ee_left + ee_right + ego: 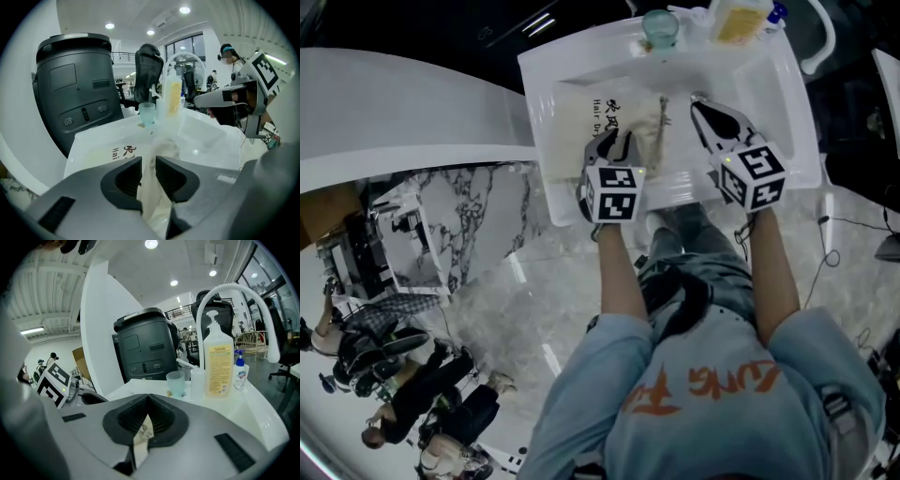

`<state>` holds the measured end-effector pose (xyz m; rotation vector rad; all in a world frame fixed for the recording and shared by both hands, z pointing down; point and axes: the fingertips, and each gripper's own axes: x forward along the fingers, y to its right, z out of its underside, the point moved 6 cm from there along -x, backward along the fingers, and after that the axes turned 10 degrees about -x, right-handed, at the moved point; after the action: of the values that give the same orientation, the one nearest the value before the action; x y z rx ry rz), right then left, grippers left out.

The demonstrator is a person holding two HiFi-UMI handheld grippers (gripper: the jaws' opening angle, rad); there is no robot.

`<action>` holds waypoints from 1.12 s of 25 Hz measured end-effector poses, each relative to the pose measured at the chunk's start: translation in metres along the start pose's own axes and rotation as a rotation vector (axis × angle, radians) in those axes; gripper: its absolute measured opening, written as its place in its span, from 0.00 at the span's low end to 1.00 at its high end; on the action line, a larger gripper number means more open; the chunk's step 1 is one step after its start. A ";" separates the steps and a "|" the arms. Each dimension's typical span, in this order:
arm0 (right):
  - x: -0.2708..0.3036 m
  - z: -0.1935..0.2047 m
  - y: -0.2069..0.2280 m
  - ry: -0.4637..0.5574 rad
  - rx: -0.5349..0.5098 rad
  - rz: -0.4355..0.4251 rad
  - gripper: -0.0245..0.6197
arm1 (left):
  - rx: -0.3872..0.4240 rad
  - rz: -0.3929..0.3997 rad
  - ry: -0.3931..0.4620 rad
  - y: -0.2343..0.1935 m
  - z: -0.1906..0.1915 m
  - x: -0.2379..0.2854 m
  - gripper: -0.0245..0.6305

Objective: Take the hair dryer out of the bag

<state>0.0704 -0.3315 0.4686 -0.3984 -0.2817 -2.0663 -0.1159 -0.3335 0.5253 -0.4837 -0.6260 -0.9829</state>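
A cream cloth bag (591,117) printed "Hair Dryer" lies flat in the white basin (546,178), its gathered mouth toward the middle. The hair dryer itself does not show. My left gripper (620,142) hovers over the bag's mouth; in the left gripper view (148,165) its jaws stand apart with bunched bag fabric (157,192) in the gap, not pinched. My right gripper (700,105) sits to the right of the bag's mouth. In the right gripper view (148,401) its jaws are closed on a thin cream strip (141,436), seemingly the bag's drawstring.
A pale green cup (660,26) and a yellow soap bottle (739,19) stand on the basin's far rim, beside a small blue-capped bottle (239,373) and a white arched tap (234,289). A dark grey machine (75,93) rises behind the basin. Several people sit at the head view's lower left.
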 end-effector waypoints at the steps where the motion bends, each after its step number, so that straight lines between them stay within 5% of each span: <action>1: 0.001 0.001 0.001 -0.002 0.000 -0.003 0.04 | 0.008 -0.002 0.000 0.000 0.000 0.000 0.17; 8: 0.008 0.005 0.000 -0.008 0.007 -0.025 0.04 | 0.087 -0.008 0.005 0.004 -0.004 -0.002 0.06; 20: 0.026 0.008 -0.009 -0.020 0.003 -0.085 0.04 | -0.011 -0.014 0.128 -0.018 -0.029 -0.033 0.05; 28: 0.045 0.015 -0.029 -0.066 -0.059 -0.172 0.04 | -0.177 -0.025 0.228 -0.043 -0.031 -0.054 0.05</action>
<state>0.0266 -0.3472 0.4986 -0.4932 -0.3040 -2.2370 -0.1673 -0.3405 0.4705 -0.5115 -0.3426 -1.1049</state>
